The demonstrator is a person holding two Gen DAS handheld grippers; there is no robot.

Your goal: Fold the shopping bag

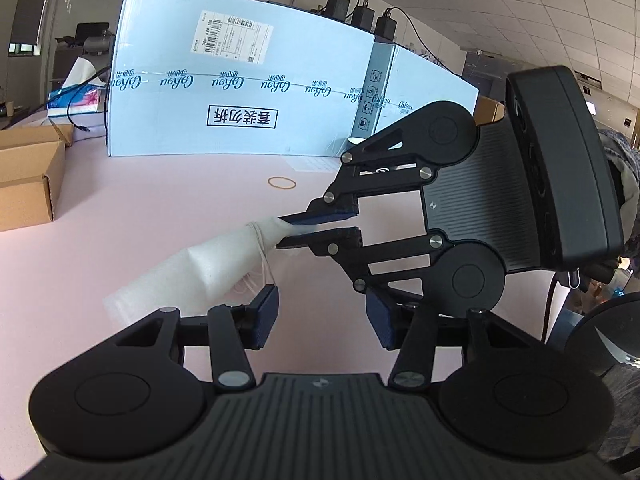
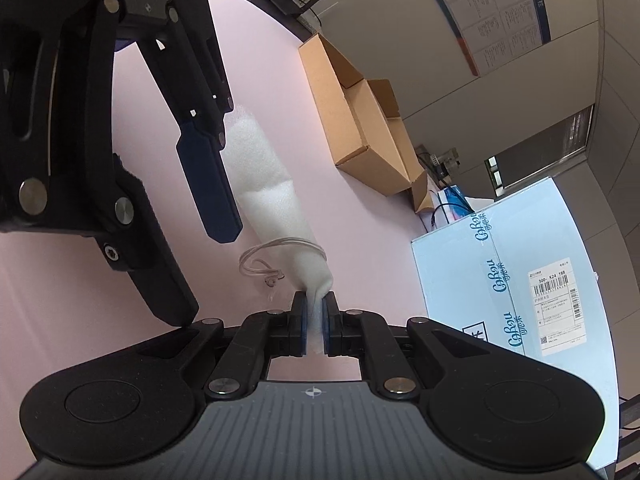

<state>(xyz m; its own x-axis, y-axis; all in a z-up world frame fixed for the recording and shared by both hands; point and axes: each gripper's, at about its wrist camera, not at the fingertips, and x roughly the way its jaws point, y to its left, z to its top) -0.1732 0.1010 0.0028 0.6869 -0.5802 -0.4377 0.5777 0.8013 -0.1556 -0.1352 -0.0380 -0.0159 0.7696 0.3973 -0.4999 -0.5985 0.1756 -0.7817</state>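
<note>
The shopping bag (image 1: pixel 192 272) is a white, rolled-up bundle lying on the pink table (image 1: pixel 140 200). A thin rubber band (image 2: pixel 280 246) is looped around the bag (image 2: pixel 264 184) near one end. My right gripper (image 2: pixel 316 300) is shut on that end, and the white material shows between its pads. In the left wrist view the right gripper (image 1: pixel 282 232) comes in from the right. My left gripper (image 1: pixel 322 312) stands open just above the table beside the roll, with nothing between its fingers. The left gripper (image 2: pixel 202 274) also shows in the right wrist view, its blue pads (image 2: pixel 208 184) alongside the roll.
A large white-and-blue carton (image 1: pixel 240 92) stands at the back of the table. A brown cardboard box (image 1: pixel 24 176) sits at the left, with a tissue box (image 1: pixel 74 98) behind it. A loose rubber band (image 1: pixel 282 182) lies in front of the carton. Open cardboard boxes (image 2: pixel 360 120) line the table's edge.
</note>
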